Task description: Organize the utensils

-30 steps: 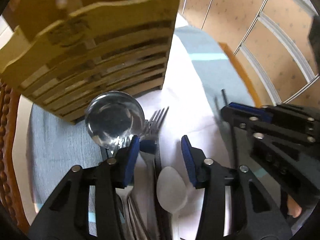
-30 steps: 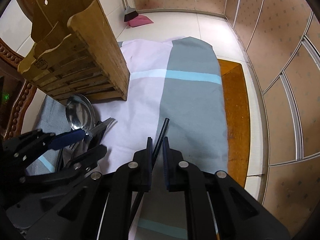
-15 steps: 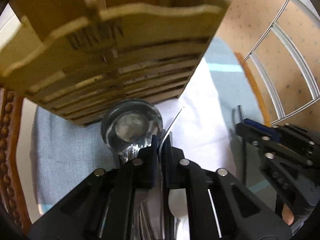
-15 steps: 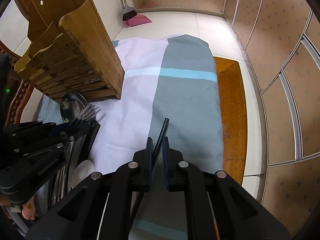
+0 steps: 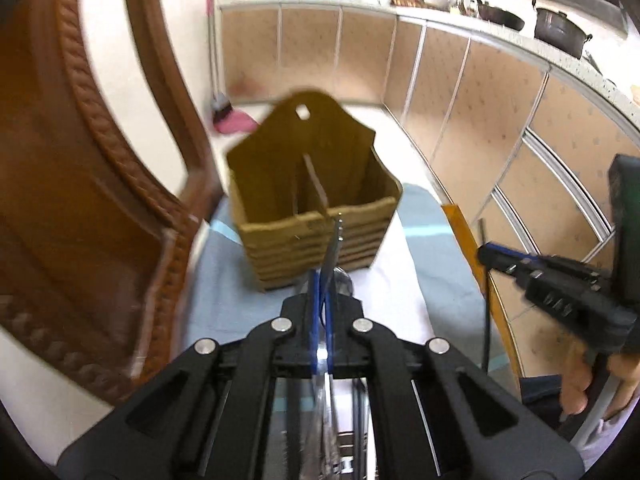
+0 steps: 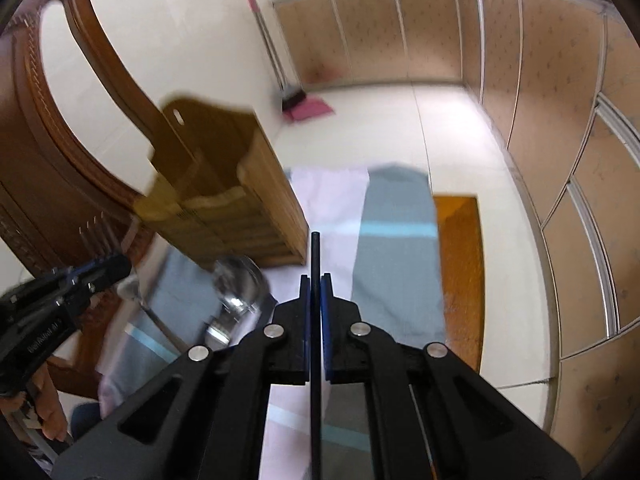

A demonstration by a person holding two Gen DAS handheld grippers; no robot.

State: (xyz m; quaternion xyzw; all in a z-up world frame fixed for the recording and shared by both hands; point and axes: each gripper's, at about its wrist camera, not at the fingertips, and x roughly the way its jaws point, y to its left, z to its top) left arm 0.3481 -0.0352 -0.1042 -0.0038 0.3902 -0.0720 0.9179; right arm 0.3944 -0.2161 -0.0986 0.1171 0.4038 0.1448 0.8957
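My left gripper (image 5: 321, 280) is shut on a metal fork (image 5: 334, 240), which I see edge-on, its tip reaching up in front of the wooden utensil caddy (image 5: 312, 200). In the right wrist view the fork's tines (image 6: 96, 232) stick up above the left gripper (image 6: 120, 264). My right gripper (image 6: 315, 280) is shut on a black chopstick (image 6: 316, 256), lifted off the cloth. From the left wrist view that chopstick (image 5: 483, 240) hangs down from the right gripper (image 5: 486, 254). The caddy (image 6: 224, 184) stands on the cloth, its compartments open at the top.
A shiny ladle (image 6: 240, 284) and other utensils lie on the pale striped cloth (image 6: 396, 248) in front of the caddy. A carved wooden chair back (image 5: 80, 184) rises at the left. A broom and pink dustpan (image 6: 304, 108) stand by the far cabinets (image 6: 400, 32).
The left gripper closed on the fork and lifted it off the pile. Both grippers rose with their utensils and tipped up, so the caddy's open top and the kitchen came into view.
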